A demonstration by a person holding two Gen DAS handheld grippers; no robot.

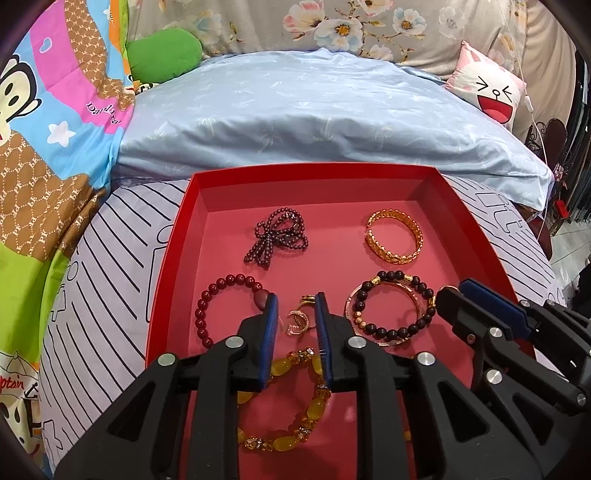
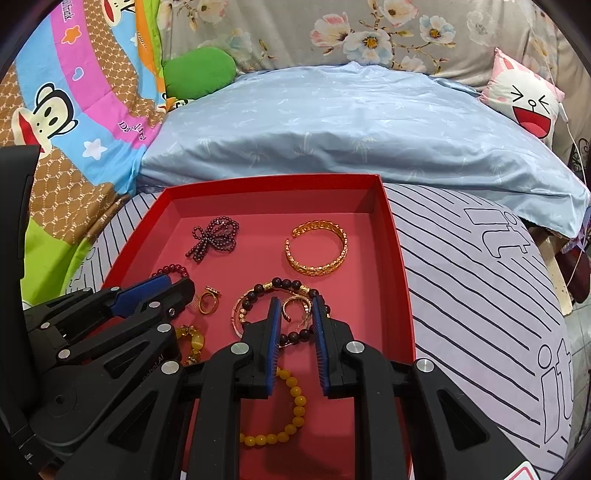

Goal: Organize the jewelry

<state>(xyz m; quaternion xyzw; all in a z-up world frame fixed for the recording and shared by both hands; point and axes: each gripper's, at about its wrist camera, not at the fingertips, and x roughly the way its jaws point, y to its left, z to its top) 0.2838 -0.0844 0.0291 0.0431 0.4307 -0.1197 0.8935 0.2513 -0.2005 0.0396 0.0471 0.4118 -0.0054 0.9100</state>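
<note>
Hovering my left gripper (image 1: 296, 317), jaws slightly parted and empty, over small stiff slippery gold rings (image 1: 295, 320) at lower centre, I'd pinch across one band.

I look over a bed (image 1: 110, 295) spread with a pale sheet (image 2: 480, 295) marked in dark stripes and big outlined letters. Across it lies a light blue quilt (image 1: 314, 118), creased and folded. Behind that runs a grey floral cloth (image 1: 332, 26). To my left a bright cartoon blanket (image 1: 44, 147) with a monkey face is heaped, and a green cushion (image 1: 162, 55) sits beside it. At the far right leans a pink rabbit pillow (image 2: 524, 99) with a laughing face, and a thin white cable (image 1: 537, 140) hangs past it. Tiled floor (image 1: 565, 243) shows at the right edge. The light is even and soft.
</note>
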